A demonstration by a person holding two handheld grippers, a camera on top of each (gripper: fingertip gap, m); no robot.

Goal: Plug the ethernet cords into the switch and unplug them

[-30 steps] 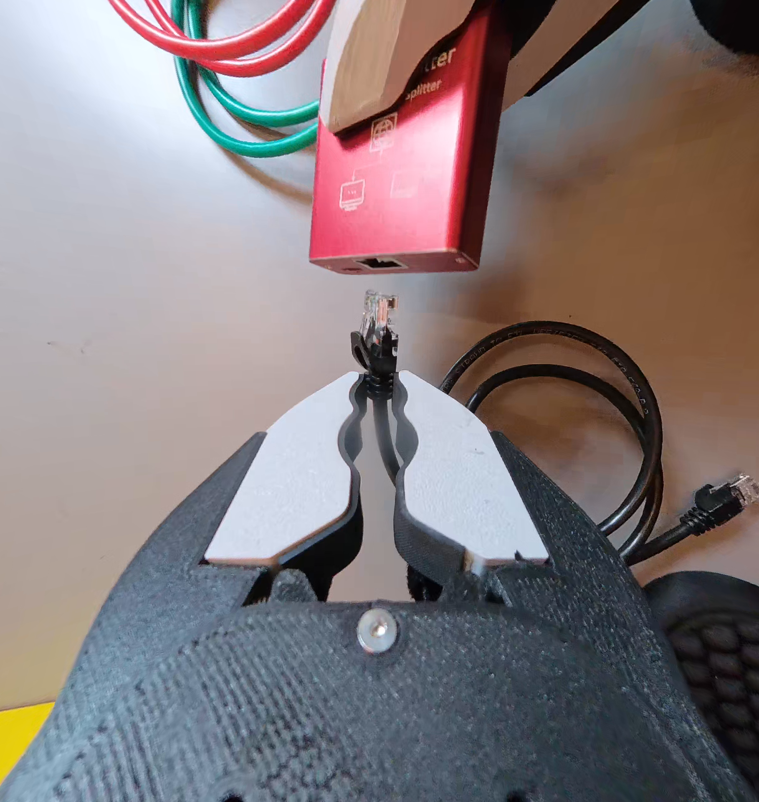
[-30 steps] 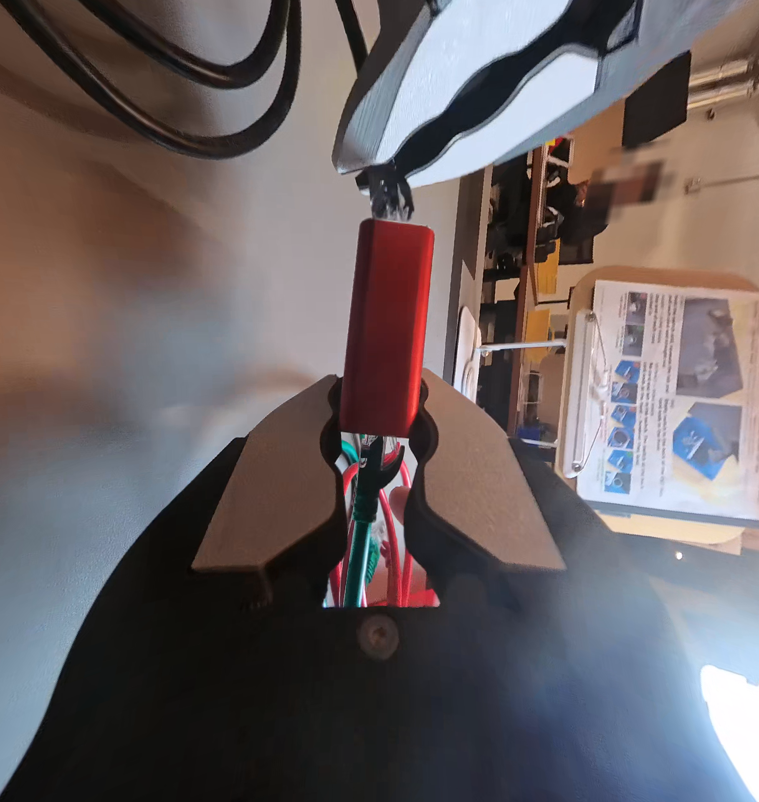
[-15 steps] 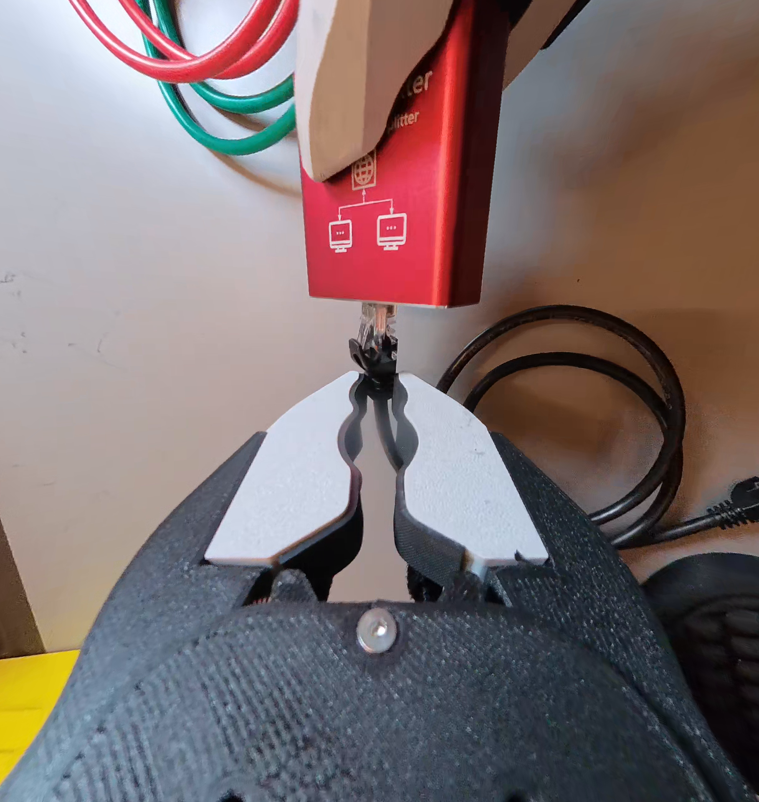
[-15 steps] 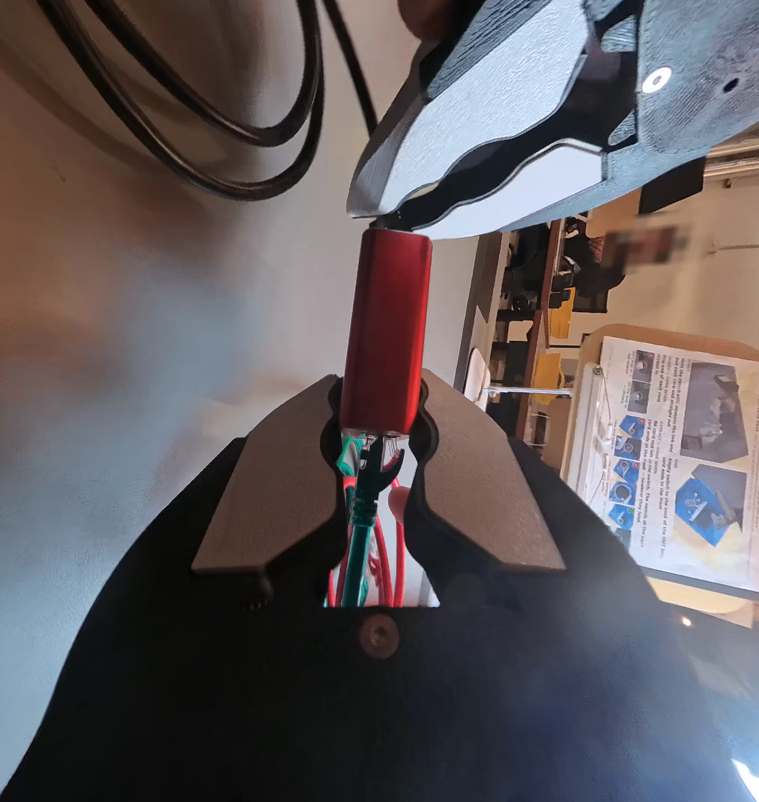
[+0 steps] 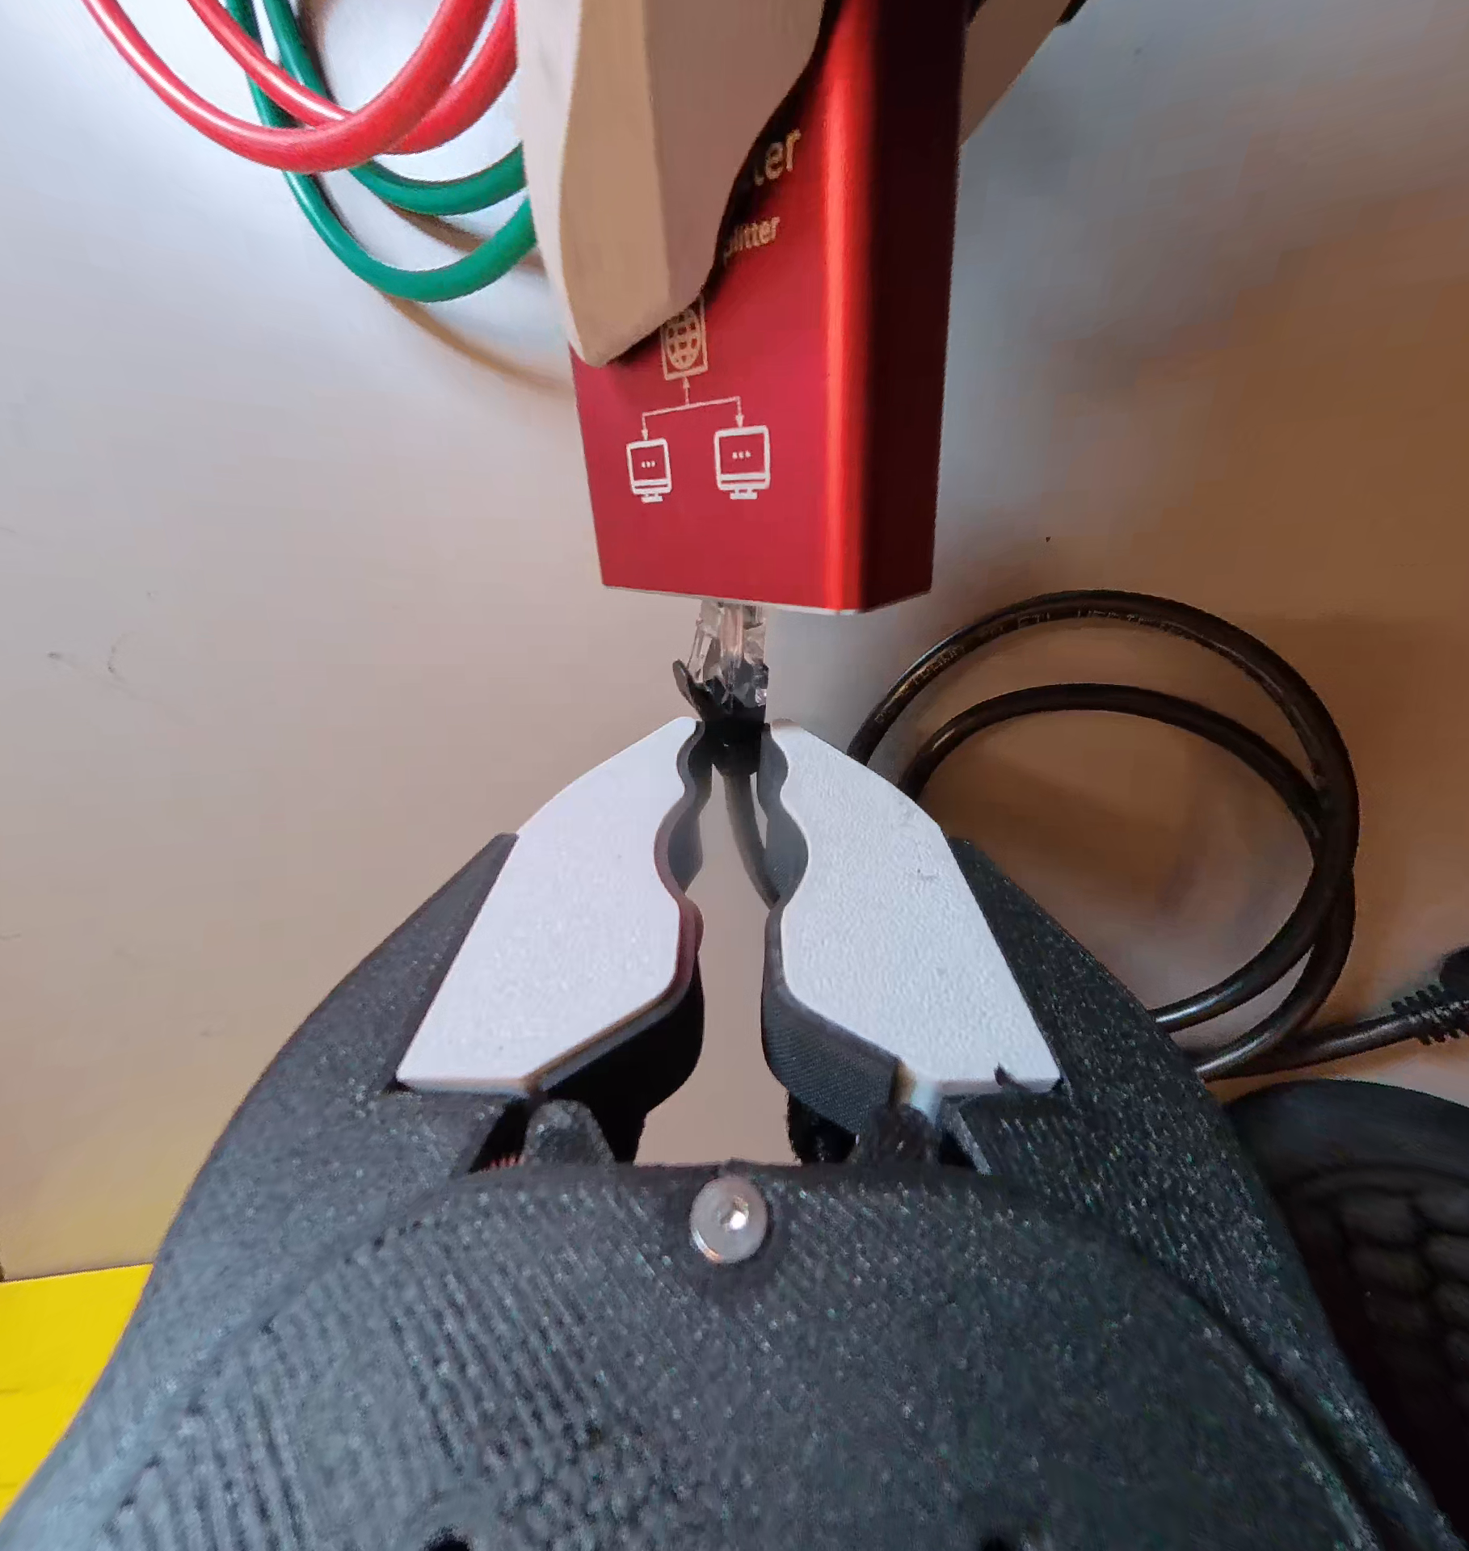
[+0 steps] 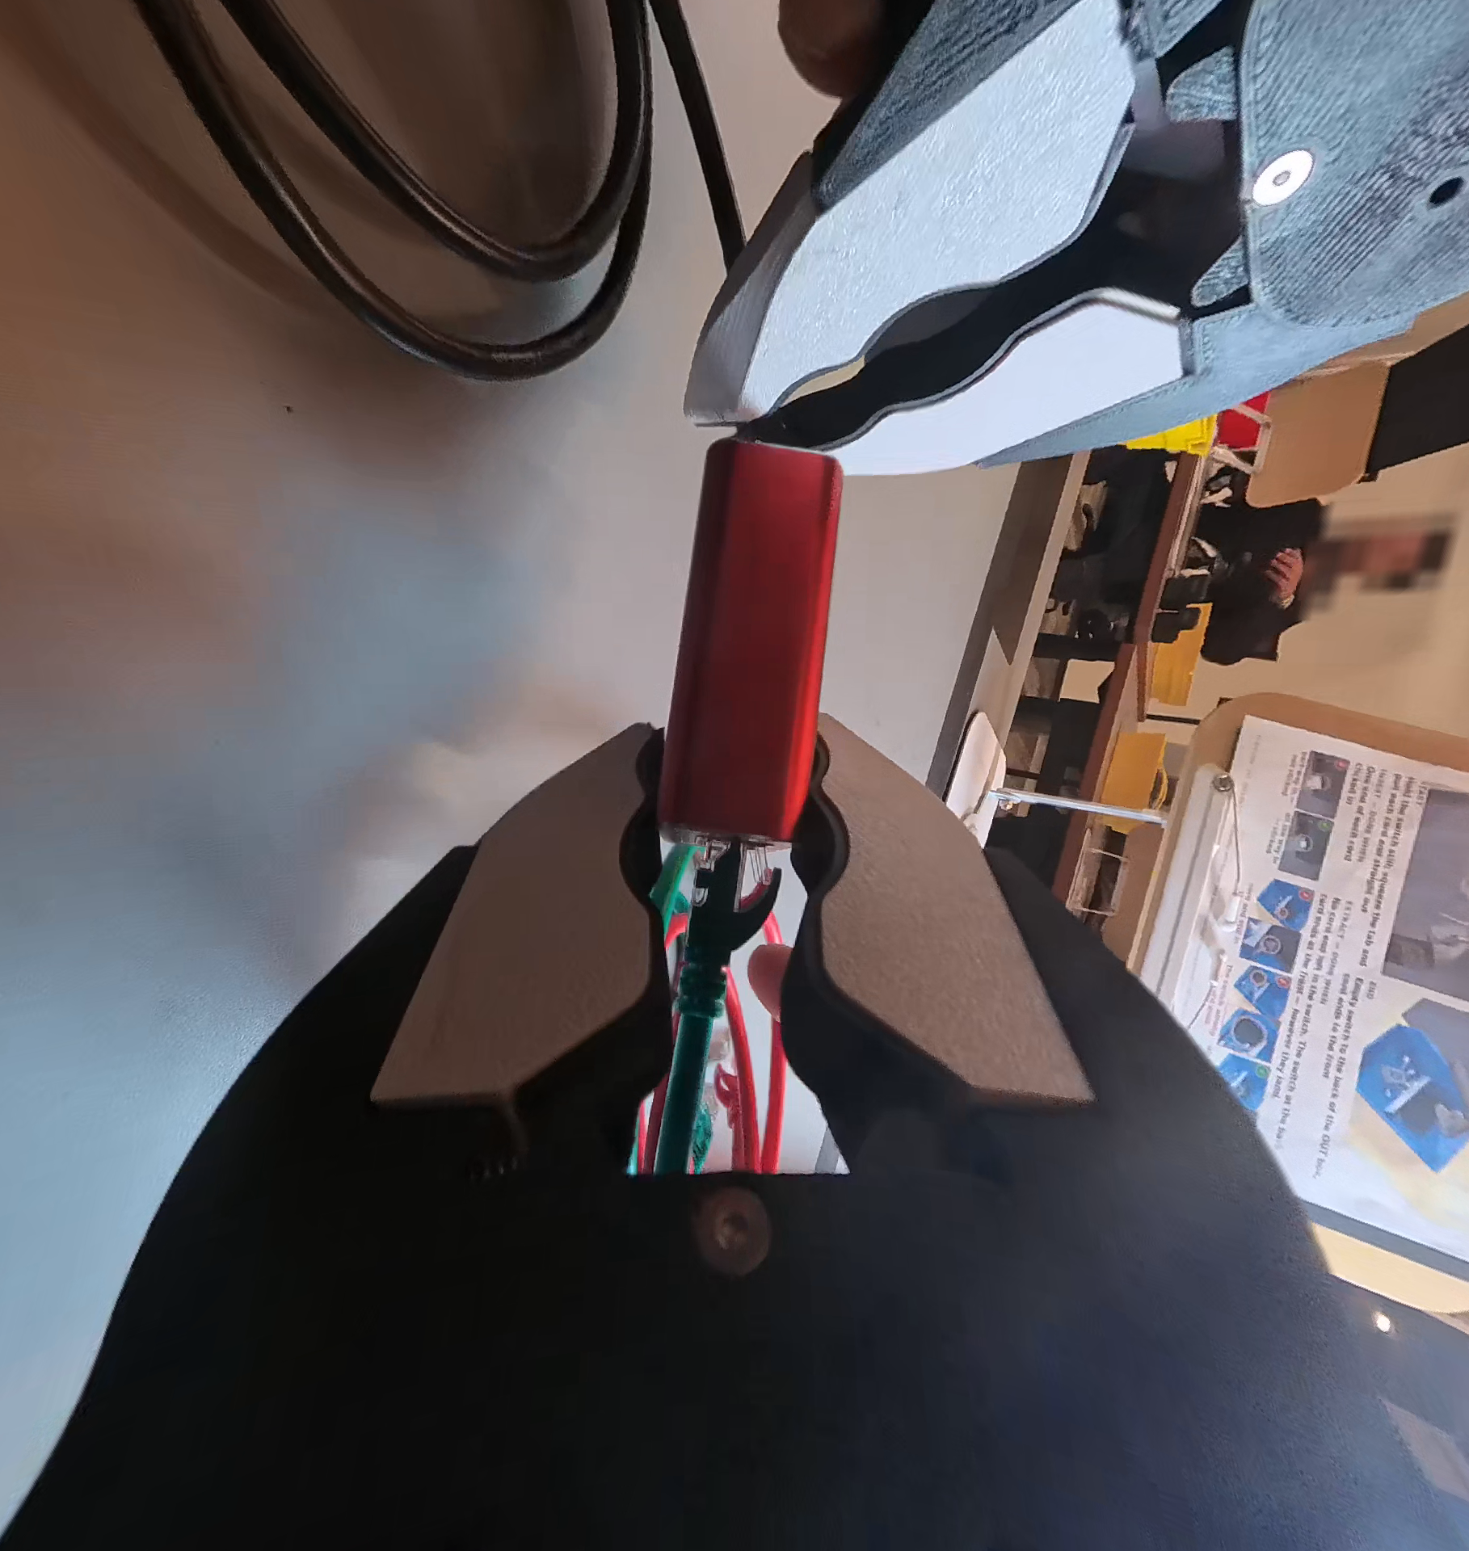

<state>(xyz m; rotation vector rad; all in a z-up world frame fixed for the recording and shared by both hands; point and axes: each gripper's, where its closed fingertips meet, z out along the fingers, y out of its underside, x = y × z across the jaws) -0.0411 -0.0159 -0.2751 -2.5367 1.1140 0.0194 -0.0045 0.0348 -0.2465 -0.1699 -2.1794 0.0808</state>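
Note:
My left gripper [image 5: 729, 732] is shut on the black ethernet cord [image 5: 1218, 806] just behind its clear plug [image 5: 731, 642]. The plug's tip sits in the near port of the red switch [image 5: 798, 436], with most of the plug still outside. My right gripper [image 6: 735, 759] is shut on the red switch [image 6: 752, 638] and holds it above the table. A green cord [image 6: 702, 965] is plugged into the switch's other end, with a red cord [image 6: 748, 1083] beside it. The left gripper also shows in the right wrist view [image 6: 731, 424], touching the switch's far end.
Green [image 5: 429, 268] and red [image 5: 328, 134] cord loops lie on the white table [image 5: 211, 545] behind the switch. The black cord's loose plug [image 5: 1461, 994] lies at the right. A yellow object [image 5: 34, 1360] is at the lower left. A poster board [image 6: 1336, 965] stands at the right. The grippers' ends are close to 7 centimetres from one another.
The gap between the plug and the switch has closed. The plug's tip has gone into the switch's port. Both grippers kept their grip.

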